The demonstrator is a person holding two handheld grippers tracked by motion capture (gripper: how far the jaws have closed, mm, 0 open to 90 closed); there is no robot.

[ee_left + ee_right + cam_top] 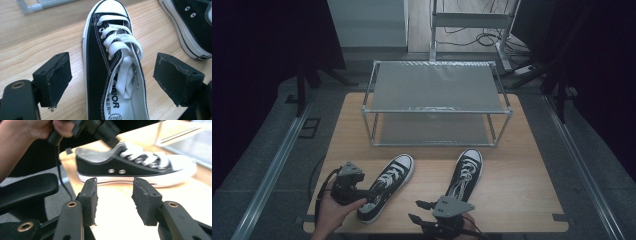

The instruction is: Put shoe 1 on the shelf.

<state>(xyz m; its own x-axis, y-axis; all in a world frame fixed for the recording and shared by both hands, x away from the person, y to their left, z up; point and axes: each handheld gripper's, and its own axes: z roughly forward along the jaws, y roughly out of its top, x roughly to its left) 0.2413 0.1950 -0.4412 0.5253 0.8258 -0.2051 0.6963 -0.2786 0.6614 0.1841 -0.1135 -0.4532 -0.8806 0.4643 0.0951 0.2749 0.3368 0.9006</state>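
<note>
While the left gripper (112, 75) stands open astride the black canvas lace-up sneaker (387, 186) lying near the wooden table's (512, 200) front edge, gripping nothing, the right gripper (114, 200) is open and empty; closing now risks pinching the white laces (120, 42), skewing the lift.

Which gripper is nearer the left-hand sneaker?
Left. The left gripper sits at the left-hand sneaker, open jaws straddling its heel end; the right gripper hovers apart, open.

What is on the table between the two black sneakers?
Nothing. In the high view, the stretch between the left sneaker and the right sneaker is bare wooden table.
</note>
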